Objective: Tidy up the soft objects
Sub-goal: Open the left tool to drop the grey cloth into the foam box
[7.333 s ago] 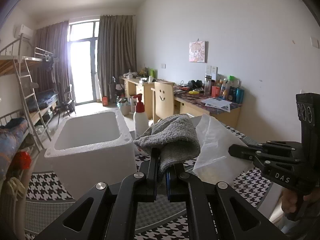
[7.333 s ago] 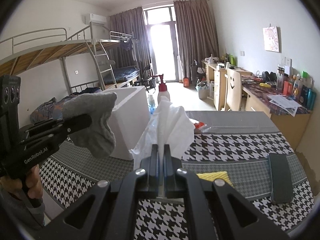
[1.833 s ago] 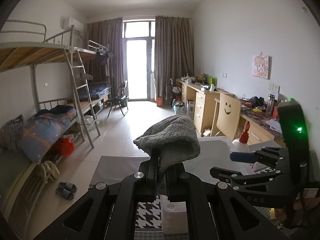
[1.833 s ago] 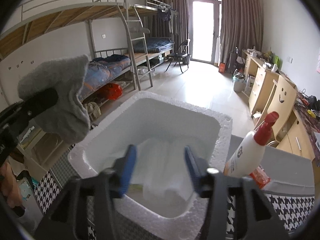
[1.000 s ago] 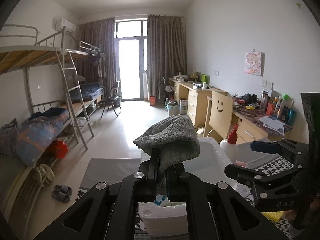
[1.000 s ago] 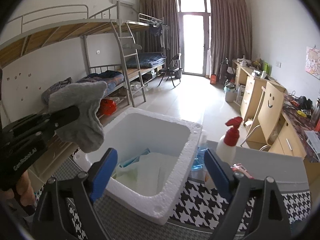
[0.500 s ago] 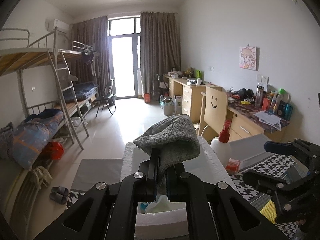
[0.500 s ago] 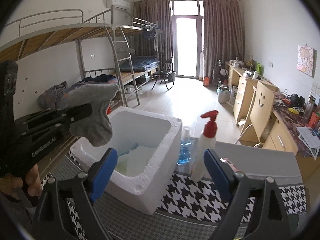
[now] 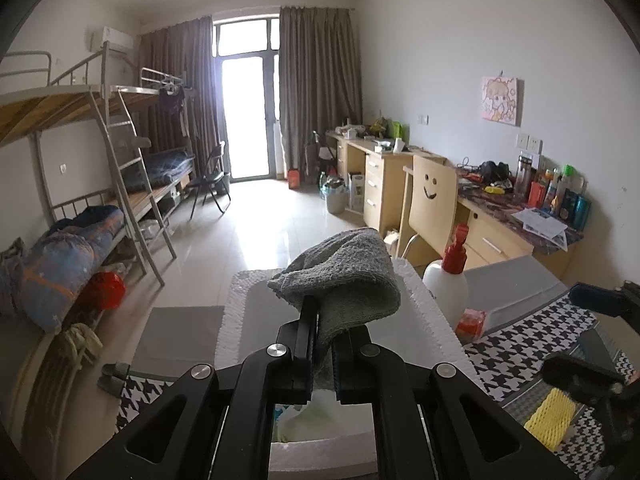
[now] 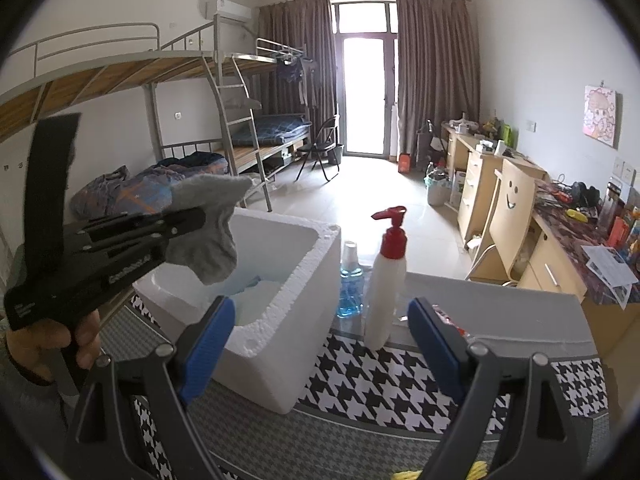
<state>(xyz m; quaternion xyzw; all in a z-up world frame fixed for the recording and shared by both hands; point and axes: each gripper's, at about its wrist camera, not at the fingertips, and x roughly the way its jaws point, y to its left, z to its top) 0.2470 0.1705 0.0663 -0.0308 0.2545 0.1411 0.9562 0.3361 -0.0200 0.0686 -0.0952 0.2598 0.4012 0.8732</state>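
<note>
The left claw (image 9: 324, 344) is clamping a grey towel (image 9: 344, 276) above the foam box (image 10: 280, 320); the right claw (image 10: 320, 344) is gaping empty beside it; only the right-wrist view is showing blurred lettering on the left tool.

Box: white foam box (image 10: 280, 360) on houndstooth-clothed table (image 10: 380, 392), left part.
Bottles: red-capped white pump bottle (image 10: 386, 280) just right of box; blue liquid bottle (image 10: 350, 292) between them, behind.

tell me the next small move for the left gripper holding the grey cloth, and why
Probably lower the left gripper a little into the white foam box, then open it. The grey cloth is clamped in its shut fingers and hangs over the box opening, where a white bag already lies, and the right gripper is open and empty.
</note>
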